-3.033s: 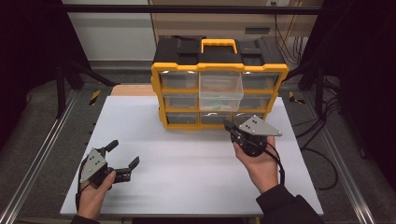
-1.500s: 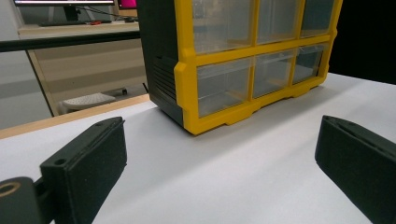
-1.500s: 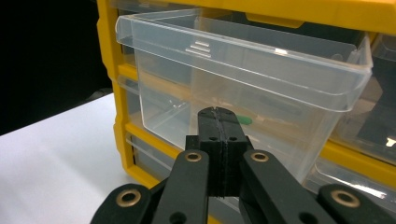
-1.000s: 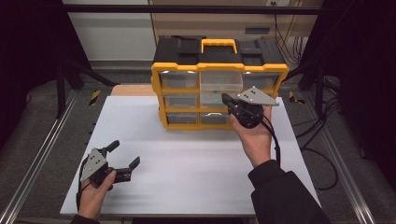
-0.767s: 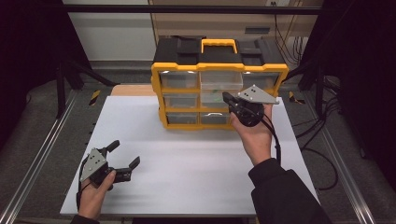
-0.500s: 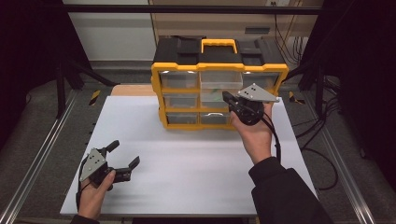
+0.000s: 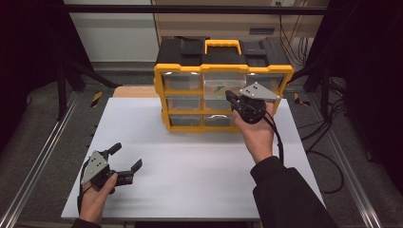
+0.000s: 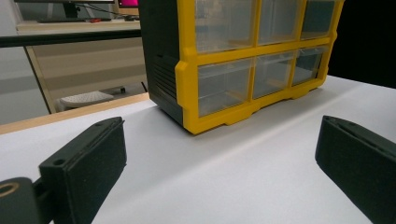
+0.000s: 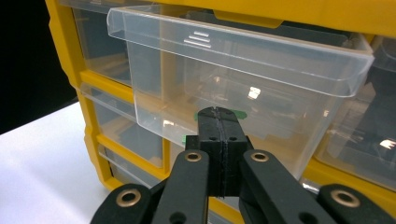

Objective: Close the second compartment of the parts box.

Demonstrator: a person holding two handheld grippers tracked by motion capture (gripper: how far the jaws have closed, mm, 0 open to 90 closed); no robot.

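Note:
A yellow and black drawer cabinet (image 7: pixel 223 66) stands at the back of the white table (image 7: pixel 190 166). Its top middle clear drawer (image 9: pixel 233 60) sticks out a little from the front, and something green (image 7: pixel 217 88) lies inside it. My right gripper (image 7: pixel 229 96) is shut with nothing between its jaws. Its closed tips (image 9: pixel 219 114) sit against the clear front of that drawer. At the table's front left, my left gripper (image 7: pixel 127 156) rests open and holds nothing. The left gripper view looks across the table at the cabinet (image 8: pixel 187 70) between the spread jaws of the left gripper (image 8: pixel 219 135).
The other clear drawers (image 7: pixel 183 102) of the cabinet sit flush. Metal rails (image 7: pixel 43 156) run along both sides of the table. Cables (image 7: pixel 328 137) lie on the floor at the right. White tabletop stretches between the two hands.
The right gripper has moved up and toward the cabinet, and the top middle drawer, pulled far out three seconds ago, has slid most of the way in. The left gripper has stayed put.

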